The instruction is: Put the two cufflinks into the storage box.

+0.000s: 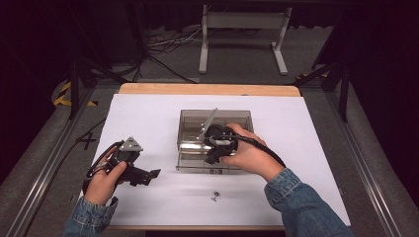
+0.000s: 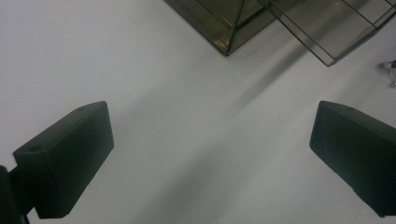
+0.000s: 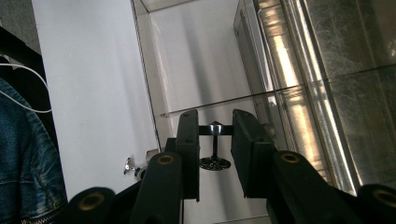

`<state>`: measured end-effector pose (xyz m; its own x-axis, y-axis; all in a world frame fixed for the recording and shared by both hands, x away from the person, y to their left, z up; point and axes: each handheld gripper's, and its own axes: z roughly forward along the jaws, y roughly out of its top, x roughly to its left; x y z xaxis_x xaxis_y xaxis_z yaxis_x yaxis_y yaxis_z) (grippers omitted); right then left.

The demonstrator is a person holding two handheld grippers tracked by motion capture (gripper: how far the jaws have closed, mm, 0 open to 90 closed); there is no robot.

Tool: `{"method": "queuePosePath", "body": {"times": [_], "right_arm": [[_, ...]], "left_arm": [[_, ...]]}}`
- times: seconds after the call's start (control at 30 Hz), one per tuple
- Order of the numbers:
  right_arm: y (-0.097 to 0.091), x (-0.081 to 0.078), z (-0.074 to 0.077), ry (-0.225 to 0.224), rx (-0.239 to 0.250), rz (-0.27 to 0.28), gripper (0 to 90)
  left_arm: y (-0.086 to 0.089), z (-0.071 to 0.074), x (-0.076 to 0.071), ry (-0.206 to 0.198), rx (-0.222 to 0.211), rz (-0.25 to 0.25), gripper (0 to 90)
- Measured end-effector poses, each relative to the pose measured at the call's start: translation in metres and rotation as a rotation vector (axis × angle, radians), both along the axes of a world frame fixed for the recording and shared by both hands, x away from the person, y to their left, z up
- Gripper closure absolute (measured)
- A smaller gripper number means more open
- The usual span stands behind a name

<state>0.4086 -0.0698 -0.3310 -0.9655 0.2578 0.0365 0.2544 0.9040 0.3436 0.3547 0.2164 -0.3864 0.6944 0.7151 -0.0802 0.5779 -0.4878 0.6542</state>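
Note:
A smoky clear plastic box point(image 1: 190, 116) stands in the middle of the white table cover point(image 1: 148, 118). My right gripper point(image 1: 213, 148) reaches down into the box from the right. In the right gripper view its jaws point(image 3: 215, 140) are shut on a small black part point(image 3: 215, 129): a short crossbar with a thin stem and a round foot, hanging above the box floor point(image 3: 196, 70). My left gripper point(image 1: 148, 175) rests at the front left of the table. Its jaws point(image 2: 210, 154) stand wide open over bare white cover, with the box corner point(image 2: 229, 37) ahead of them.
A small metal piece point(image 1: 215, 197) lies loose on the cover in front of the box, also seen at the edge of the left gripper view point(image 2: 391, 70). A thin grey slat point(image 1: 210, 121) leans up from inside the box. The table's wooden back edge point(image 1: 207, 89) is bare.

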Motion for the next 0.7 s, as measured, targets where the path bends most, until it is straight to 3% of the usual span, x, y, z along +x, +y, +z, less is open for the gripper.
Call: {"method": "queuePosePath", "body": {"times": [0.6, 0.7], "right_arm": [[0.002, 0.0009, -0.0068, 0.015, -0.036, 0.0, 73.4], [0.0022, 0.0016, -0.0085, 0.009, -0.041, 0.006, 73.4]], "left_arm": [[-0.0006, -0.0004, -0.0003, 0.004, -0.003, -0.001, 0.4], [0.0006, 0.001, 0.0005, 0.022, 0.008, -0.017, 0.4]]}}
